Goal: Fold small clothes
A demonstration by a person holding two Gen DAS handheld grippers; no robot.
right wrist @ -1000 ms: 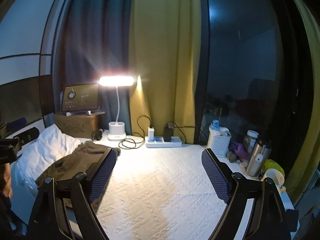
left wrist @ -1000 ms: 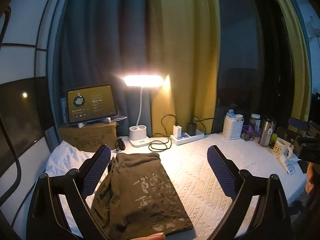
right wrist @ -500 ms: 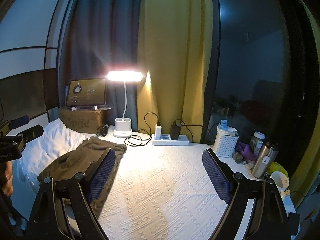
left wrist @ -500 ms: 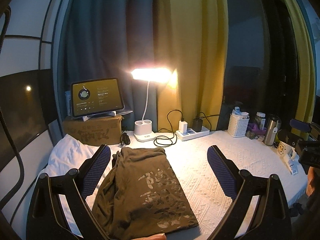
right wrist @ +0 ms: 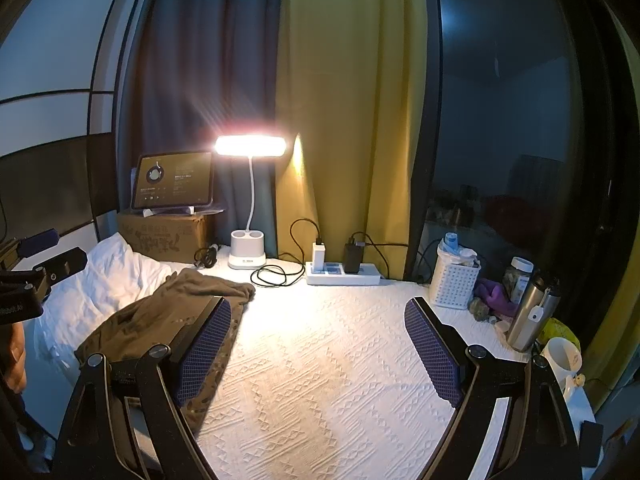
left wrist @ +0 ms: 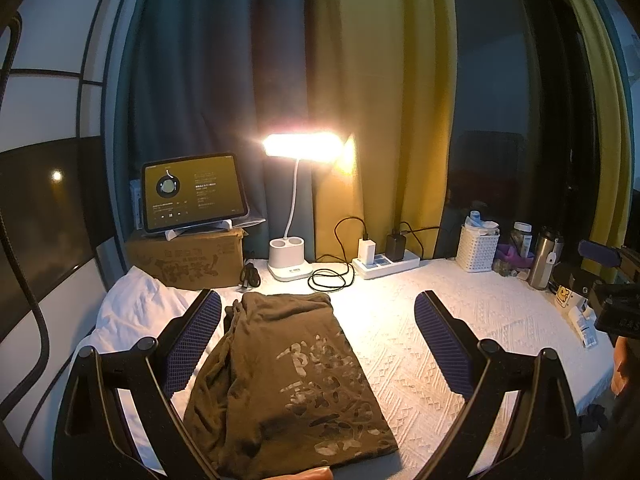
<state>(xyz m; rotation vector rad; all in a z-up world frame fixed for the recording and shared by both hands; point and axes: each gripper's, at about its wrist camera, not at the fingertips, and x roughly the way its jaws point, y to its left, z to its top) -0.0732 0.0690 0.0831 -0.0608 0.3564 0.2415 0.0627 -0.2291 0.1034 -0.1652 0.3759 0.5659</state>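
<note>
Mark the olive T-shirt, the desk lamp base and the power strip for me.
olive T-shirt (left wrist: 304, 376): left wrist view, on the printed front.
desk lamp base (left wrist: 289, 258): left wrist view, on the white holder's front.
power strip (right wrist: 344, 274): right wrist view, on its white casing.

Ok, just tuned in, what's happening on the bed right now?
A person holds a two-finger gripper in each hand above a white textured bedspread. Both the left gripper and the right gripper are open and hold nothing. An olive-brown printed garment lies partly folded into a long strip on the left side of the bed, by a white pillow. It sits below the left gripper's jaws, untouched. A lit desk lamp stands at the far edge.
</note>
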